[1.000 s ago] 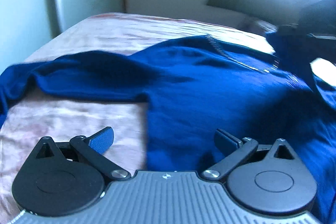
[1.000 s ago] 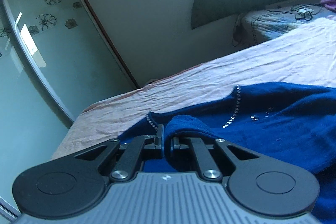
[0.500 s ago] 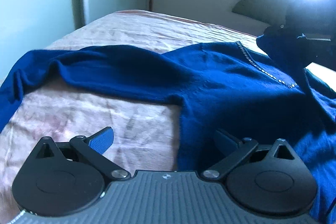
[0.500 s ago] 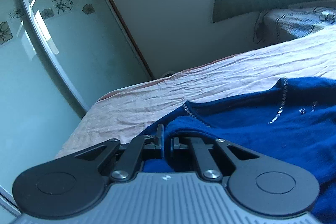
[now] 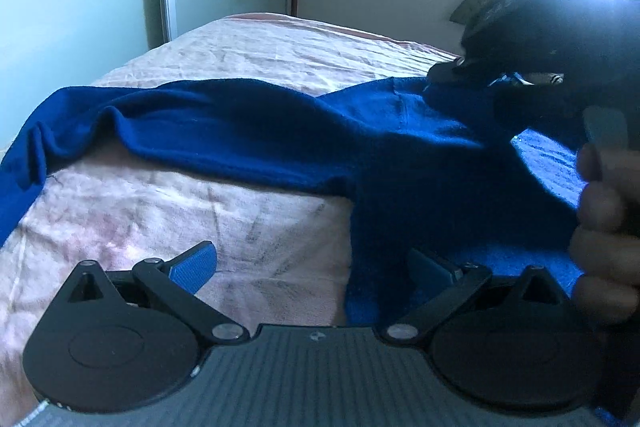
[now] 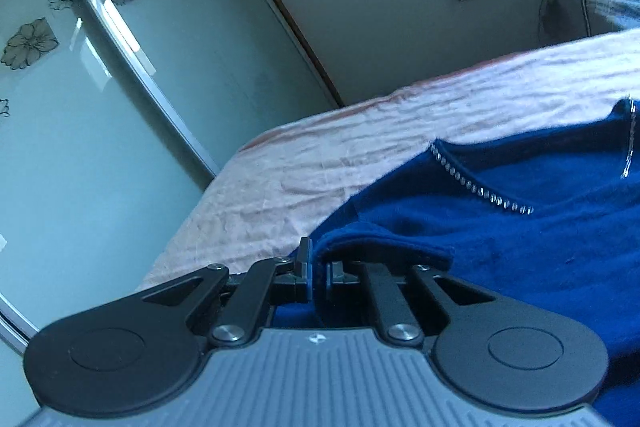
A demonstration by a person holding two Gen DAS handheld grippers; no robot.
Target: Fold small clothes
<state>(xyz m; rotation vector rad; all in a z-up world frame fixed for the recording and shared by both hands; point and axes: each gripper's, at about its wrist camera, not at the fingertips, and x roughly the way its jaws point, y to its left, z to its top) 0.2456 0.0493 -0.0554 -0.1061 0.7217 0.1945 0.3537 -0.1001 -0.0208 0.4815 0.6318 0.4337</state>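
Ahead of the left claw (image 5: 312,265) lay a pink bed (image 5: 168,211), with a blue sweater (image 5: 420,163) spread across it. The left claw stood wide, its left pad over bare sheet and its right pad over the sweater's edge, gripping nothing. One sleeve (image 5: 120,123) ran off to the claw's far left, lying rumpled and drooping over the bed's side. Farther ahead and to the right, the right claw (image 5: 456,69) showed as a dark shape against window glare, pinching a fold of the sweater near the shoulder. At the right edge, the person's fingers (image 5: 604,203) showed blurred around that tool's handle.

In the right wrist view, a glass door (image 6: 100,75) with flower prints stood off to the left of the right claw (image 6: 318,273). The bed (image 6: 320,163) stretched ahead. The right claw was nearly closed, its jaws beginning to part, with a fold of sweater (image 6: 540,247) between the pads. To the claw's right ahead, a row of studs (image 6: 476,189) lined the neckline.
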